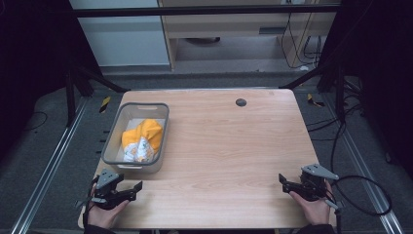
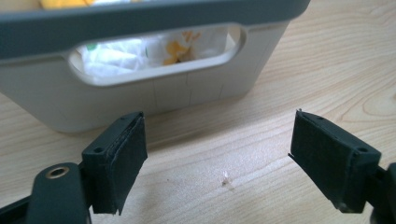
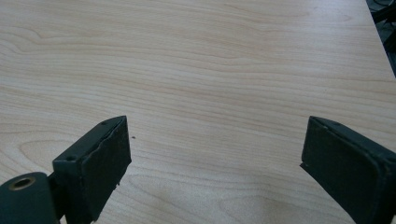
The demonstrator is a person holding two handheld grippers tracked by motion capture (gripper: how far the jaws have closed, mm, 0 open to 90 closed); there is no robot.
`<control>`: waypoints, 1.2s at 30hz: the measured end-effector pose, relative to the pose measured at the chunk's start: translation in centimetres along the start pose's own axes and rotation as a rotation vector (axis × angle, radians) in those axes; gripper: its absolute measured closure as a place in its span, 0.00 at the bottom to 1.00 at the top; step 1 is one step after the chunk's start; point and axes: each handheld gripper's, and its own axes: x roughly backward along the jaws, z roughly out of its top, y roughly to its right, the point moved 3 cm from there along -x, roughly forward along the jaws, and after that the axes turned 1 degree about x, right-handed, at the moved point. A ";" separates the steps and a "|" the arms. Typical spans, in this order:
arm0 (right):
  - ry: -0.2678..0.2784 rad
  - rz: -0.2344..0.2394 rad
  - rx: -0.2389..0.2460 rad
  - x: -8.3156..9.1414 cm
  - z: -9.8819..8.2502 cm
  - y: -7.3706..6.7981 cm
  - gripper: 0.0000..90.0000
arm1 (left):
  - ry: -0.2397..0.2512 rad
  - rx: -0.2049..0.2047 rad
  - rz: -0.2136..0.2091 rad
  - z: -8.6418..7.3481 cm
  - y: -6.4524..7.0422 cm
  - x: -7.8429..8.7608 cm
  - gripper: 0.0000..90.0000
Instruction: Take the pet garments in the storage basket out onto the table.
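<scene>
Left gripper (image 2: 219,154): jaws wide apart, nothing between them, low over the table (image 1: 234,146) at its near left. The grey bin (image 1: 138,137) stands just beyond the jaws, its long axis running near to far, handle slot facing them. Inside lies a yellow-and-white bundle (image 1: 141,139), probably crumpled cloth or packaging; the walls hide its lower part. Right gripper (image 3: 215,172): jaws also apart and empty, at the near right, well apart from the bin.
</scene>
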 end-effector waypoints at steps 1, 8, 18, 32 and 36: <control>0.001 0.006 -0.003 0.0 0.0 -0.1 0.09 | 0.010 0.003 0.001 0.1 0.0 0.2 0.20; -0.001 0.005 -0.008 0.0 0.0 0.0 0.09 | 0.045 0.011 -0.001 0.5 0.2 1.0 0.20; -0.002 -0.006 -0.010 0.1 -0.1 0.1 0.09 | 0.097 0.011 -0.008 1.8 0.2 2.4 0.19; -0.004 -0.012 0.002 0.1 -0.2 0.2 0.09 | 0.124 0.004 -0.018 3.0 0.5 3.3 0.19; -0.012 -0.009 -0.002 0.0 -0.2 0.1 0.09 | 0.124 -0.008 -0.026 3.6 0.5 3.4 0.18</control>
